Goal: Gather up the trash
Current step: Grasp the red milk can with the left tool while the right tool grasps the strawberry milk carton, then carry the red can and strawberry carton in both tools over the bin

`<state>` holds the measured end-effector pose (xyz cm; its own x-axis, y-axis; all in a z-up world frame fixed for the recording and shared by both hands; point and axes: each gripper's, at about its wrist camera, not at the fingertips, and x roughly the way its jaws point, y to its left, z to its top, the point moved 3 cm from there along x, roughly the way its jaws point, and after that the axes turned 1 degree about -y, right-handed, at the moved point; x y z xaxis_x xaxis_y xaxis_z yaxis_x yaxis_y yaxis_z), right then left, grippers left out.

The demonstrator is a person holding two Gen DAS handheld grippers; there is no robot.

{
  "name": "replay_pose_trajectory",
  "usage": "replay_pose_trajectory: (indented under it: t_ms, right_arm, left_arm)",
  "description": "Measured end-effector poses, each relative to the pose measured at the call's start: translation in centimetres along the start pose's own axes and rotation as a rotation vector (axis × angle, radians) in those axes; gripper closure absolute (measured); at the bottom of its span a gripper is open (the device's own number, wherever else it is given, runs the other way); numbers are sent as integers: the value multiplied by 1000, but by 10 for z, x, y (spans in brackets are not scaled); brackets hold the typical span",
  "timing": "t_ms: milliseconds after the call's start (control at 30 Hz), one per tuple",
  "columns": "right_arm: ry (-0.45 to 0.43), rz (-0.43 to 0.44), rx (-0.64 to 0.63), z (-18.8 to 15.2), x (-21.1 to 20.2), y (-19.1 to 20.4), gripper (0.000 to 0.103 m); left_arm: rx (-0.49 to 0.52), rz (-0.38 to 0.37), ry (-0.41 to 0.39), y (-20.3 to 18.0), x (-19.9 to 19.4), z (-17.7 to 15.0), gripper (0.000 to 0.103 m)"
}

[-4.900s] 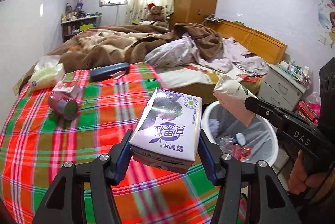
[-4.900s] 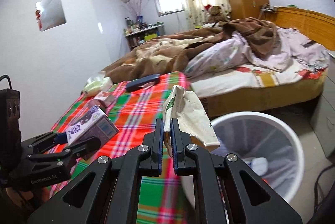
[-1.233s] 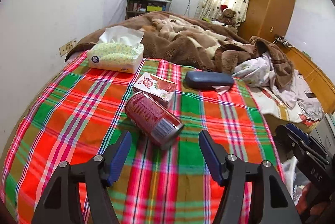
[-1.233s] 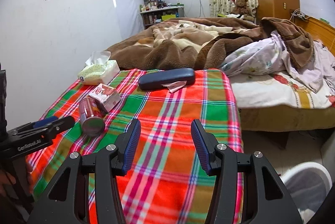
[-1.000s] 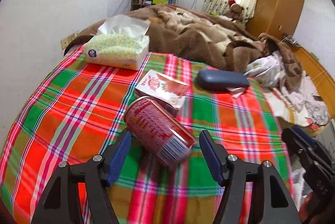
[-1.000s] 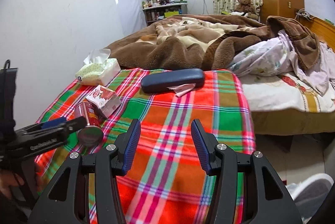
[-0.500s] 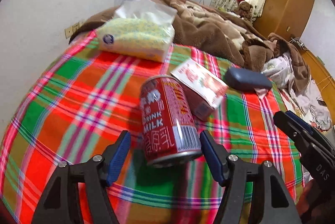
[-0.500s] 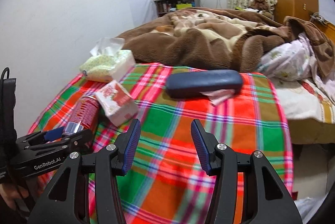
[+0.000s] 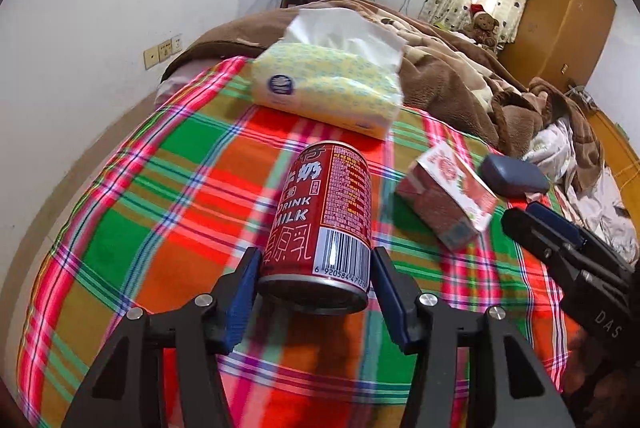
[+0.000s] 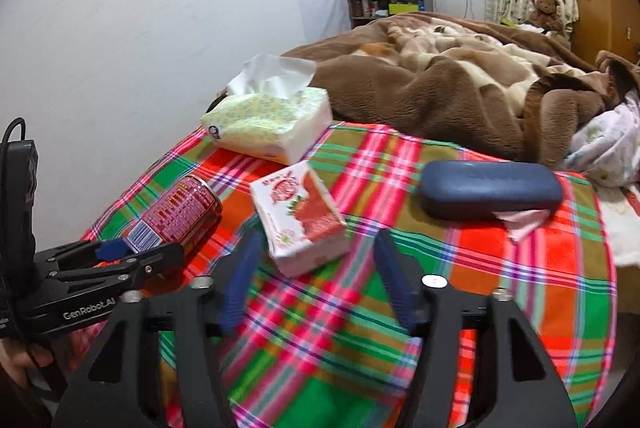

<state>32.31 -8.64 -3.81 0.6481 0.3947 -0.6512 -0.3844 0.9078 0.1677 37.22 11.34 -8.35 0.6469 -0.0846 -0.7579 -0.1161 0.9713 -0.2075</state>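
A red milk can (image 9: 324, 211) lies on its side on the plaid cover (image 9: 160, 207). My left gripper (image 9: 316, 268) is closing around the can's near end, and both blue pads touch its sides. The same can (image 10: 180, 216) shows in the right wrist view, with the left gripper (image 10: 132, 256) on it. A red-and-white drink carton (image 10: 300, 216) lies just right of the can. My right gripper (image 10: 316, 268) is opening, and the carton's near corner sits between its fingers, untouched. In the left wrist view the carton (image 9: 448, 199) lies ahead of the right gripper (image 9: 560, 244).
A yellow tissue pack (image 10: 272, 123) lies behind the can and carton. A dark blue case (image 10: 488, 187) lies to the right with a crumpled pink-white paper (image 10: 524, 220) against it. A brown blanket (image 10: 440, 83) is heaped behind. A white wall runs along the bed's left side.
Both grippers moved forward over the plaid cover. The left jaws came around the red can and narrowed onto it. The right jaws widened as they neared the carton.
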Motion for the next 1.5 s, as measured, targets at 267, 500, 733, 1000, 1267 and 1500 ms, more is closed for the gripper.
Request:
replay_pose_trajectory:
  t_ms: [267,500,733,1000,1267,1500]
  right_arm:
    - [56,-25,-59,7,34,9,36]
    - [115,-18,-48,11,52,7,36]
    - [139,-15,-16,10,58,9,36]
    - [125,-20,12,6,51,11,41]
    - [89,-25,25,2,25,14,45]
    - [25,-20,62,-7,-24,12,46]
  left_arm:
    - [3,-31,0,18,1,9,44]
    - [11,-9,-2,23,8,19,40]
    - [9,-17,-1,25,19,27,40]
    - [-4,-32,-8,23,16,26,50]
    - [0,-40,-21,14,-6,10,50]
    - [39,-81,-76,-16,-56,-9,50]
